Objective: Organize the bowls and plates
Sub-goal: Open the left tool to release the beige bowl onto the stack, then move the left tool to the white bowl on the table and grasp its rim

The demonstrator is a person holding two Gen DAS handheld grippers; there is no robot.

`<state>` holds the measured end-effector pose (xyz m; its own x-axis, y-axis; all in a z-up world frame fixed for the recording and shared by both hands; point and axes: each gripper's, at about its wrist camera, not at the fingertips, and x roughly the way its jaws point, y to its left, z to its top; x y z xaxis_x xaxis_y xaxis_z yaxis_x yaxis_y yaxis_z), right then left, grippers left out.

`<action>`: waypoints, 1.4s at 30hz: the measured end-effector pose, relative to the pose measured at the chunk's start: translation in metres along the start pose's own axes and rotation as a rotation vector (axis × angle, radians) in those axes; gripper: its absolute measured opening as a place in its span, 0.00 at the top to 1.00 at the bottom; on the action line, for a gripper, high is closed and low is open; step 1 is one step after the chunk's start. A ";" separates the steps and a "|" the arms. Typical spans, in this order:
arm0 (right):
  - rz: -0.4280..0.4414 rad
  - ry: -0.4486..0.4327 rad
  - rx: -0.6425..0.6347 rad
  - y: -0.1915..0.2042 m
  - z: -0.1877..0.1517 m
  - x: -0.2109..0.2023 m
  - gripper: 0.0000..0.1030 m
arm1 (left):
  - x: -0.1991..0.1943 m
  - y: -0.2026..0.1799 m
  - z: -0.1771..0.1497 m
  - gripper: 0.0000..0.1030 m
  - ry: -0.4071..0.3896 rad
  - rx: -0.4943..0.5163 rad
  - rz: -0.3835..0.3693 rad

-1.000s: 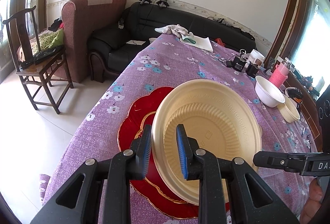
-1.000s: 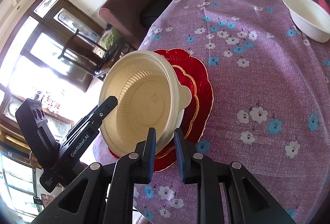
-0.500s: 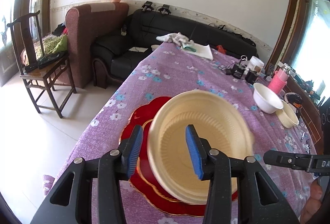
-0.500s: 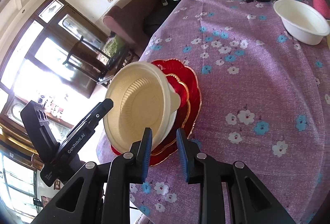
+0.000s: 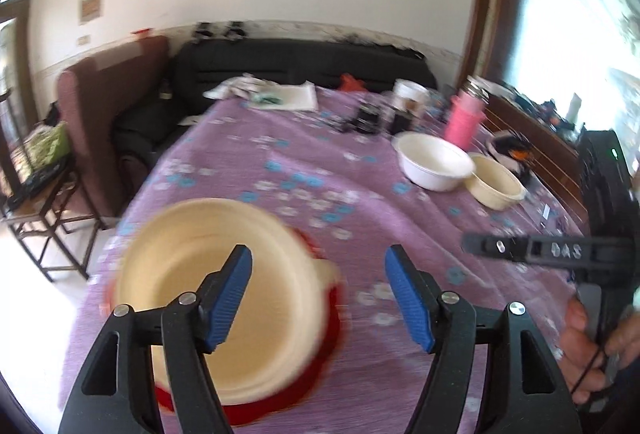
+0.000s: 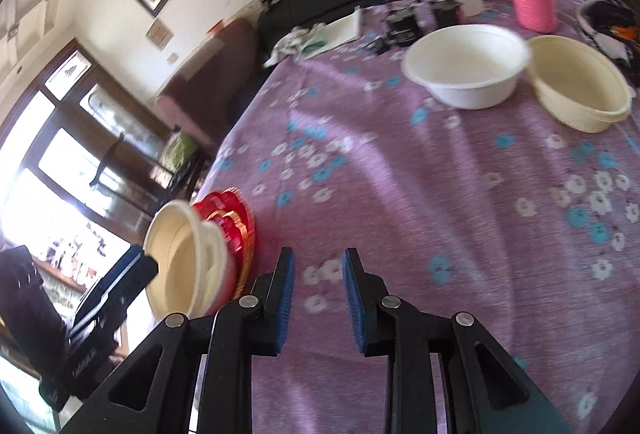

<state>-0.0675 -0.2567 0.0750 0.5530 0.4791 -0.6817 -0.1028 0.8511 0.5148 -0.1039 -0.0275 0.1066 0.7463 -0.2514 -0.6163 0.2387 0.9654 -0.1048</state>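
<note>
Through your left wrist camera, the cream plate (image 5: 208, 298) lies blurred at the near left of the purple flowered tablecloth (image 5: 360, 194), resting on the red plates (image 5: 280, 394) whose scalloped edge shows around its near and right sides. It is shallow, with a ribbed inner wall and a small tab on its right rim. Your left gripper (image 5: 318, 296) has its blue-padded jaws opening, wide apart, with nothing pressed between them; the left pad overlaps the plate only in the view. Far right on the cloth stand a white bowl (image 5: 434, 164) and, touching or just beside it, a cream bowl (image 5: 498, 186), with a pink cup (image 5: 464, 122) beyond. At the right edge your hand (image 5: 596, 338) holds the other gripper's handle.

A second ago those jaws were clamped on the cream plate's near rim and the plate stood tilted above the red ones; now it is released and sits further left in the frame.

Through your right wrist camera, the cream plate (image 6: 180, 258) and red plates (image 6: 236, 222) sit stacked at the near left table edge, seen almost edge-on. Your right gripper (image 6: 318, 298) hangs over bare cloth just right of the stack, its fingers a narrow gap apart and holding nothing. The white bowl (image 6: 466, 68) and cream bowl (image 6: 576, 84) fill the far right. Earlier this gripper's fingers straddled the plate's rim; now the stack lies clear to their left.
</note>
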 end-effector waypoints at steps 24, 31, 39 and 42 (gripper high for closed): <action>-0.053 -0.233 0.190 -0.184 0.135 -0.028 0.60 | 0.167 -0.118 0.114 0.29 0.184 -0.051 -0.097; -0.011 -0.237 0.205 -0.192 0.130 -0.028 0.60 | 0.253 -0.098 0.145 0.66 0.291 -0.188 -0.059; -0.025 -0.216 0.206 -0.198 0.131 -0.024 0.60 | 0.296 -0.096 0.137 0.79 0.369 -0.246 -0.100; -0.029 -0.217 0.212 -0.199 0.130 -0.024 0.60 | 0.297 -0.097 0.130 0.93 0.375 -0.251 -0.120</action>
<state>0.0470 -0.4656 0.0567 0.7192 0.3787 -0.5825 0.0777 0.7893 0.6091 0.1750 -0.2050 0.0353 0.4357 -0.3652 -0.8226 0.1175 0.9292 -0.3503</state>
